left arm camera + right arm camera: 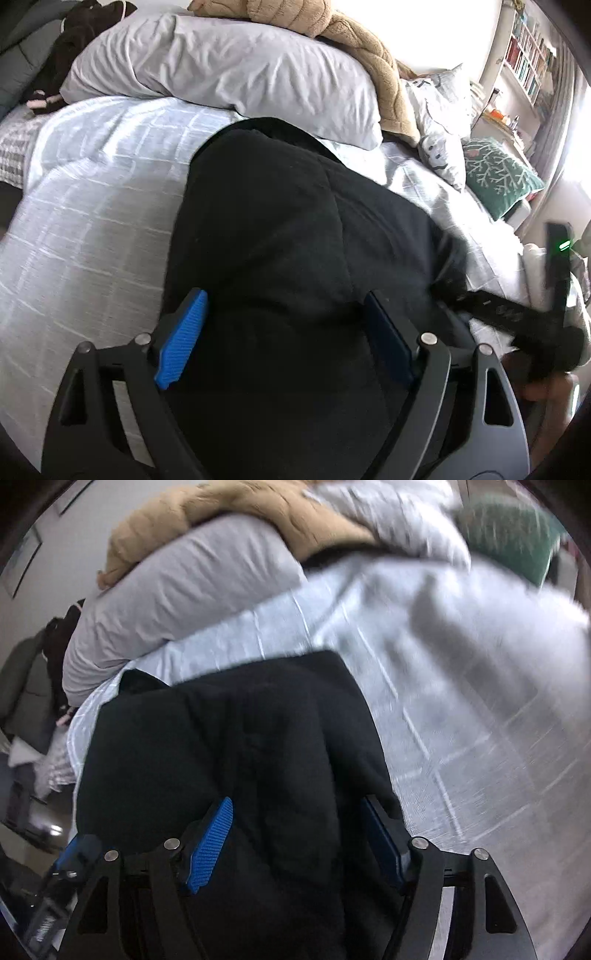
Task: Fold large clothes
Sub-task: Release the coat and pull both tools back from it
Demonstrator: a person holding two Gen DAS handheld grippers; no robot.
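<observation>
A black garment (295,240) lies in a thick folded bundle on the bed, and it also fills the middle of the right wrist view (229,746). My left gripper (284,299) stands open just over its near part, with black cloth spread under and between the blue pads (181,339), which do not pinch it. My right gripper (297,801) is open in the same way over the garment's near right side. From the left wrist view, the right gripper's black body (554,325) shows at the right edge with a green light. The garment's near end is hidden behind the gripper frames.
The bed carries a pale blue checked cover (92,221). A grey pillow (221,70) with a tan plush blanket (332,29) on it lies behind the garment. A green cushion (498,173) and bookshelves (528,51) are at the right; dark clothes (74,44) at the far left.
</observation>
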